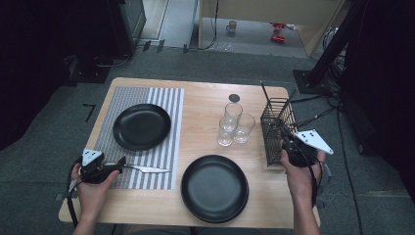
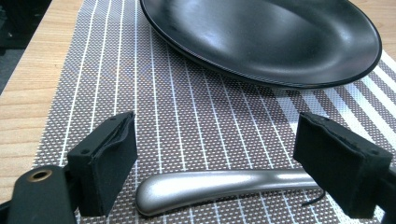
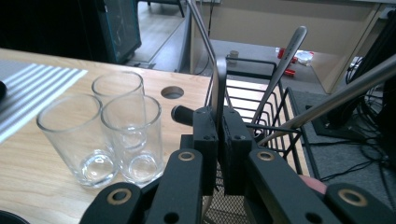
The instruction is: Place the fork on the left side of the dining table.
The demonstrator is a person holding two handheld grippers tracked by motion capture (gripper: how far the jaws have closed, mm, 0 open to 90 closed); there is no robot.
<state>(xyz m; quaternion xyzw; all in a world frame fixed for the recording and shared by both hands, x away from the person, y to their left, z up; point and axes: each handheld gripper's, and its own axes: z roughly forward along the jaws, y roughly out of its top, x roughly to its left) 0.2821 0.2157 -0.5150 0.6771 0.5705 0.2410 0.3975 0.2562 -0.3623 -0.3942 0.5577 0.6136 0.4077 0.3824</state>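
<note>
High view: a wooden tabletop (image 1: 200, 117) carries a striped placemat (image 1: 169, 105) at left, with a black plate (image 1: 142, 126) on it. A second black plate (image 1: 214, 188) lies at lower centre, three clear glasses (image 1: 234, 124) stand right of centre, and a black wire cutlery basket (image 1: 277, 128) stands near the right edge.

At lower left, the left gripper (image 1: 119, 165) rests low over the placemat's near edge, held in the left hand (image 1: 93, 186). A butter knife (image 1: 147, 169) lies flat on the placemat with its blade pointing toward frame centre. In the left gripper view, the fingers (image 2: 106, 161) are spread wide, one on each side of the knife's rounded handle end (image 2: 215, 183), and neither pad presses on it. The plate's rim fills the upper part of that view.

At right, the right gripper (image 1: 289, 142), held in the right hand (image 1: 301, 177), sits against the basket's near side. In the right gripper view, its fingers (image 3: 236, 140) are pressed together, pinching the flat metal handle of an upright utensil (image 3: 218, 86) that rises from the basket. What kind of utensil it is cannot be told. Two more utensil handles (image 3: 285, 60) lean in the basket toward the upper right, and the glasses stand at left.
</note>
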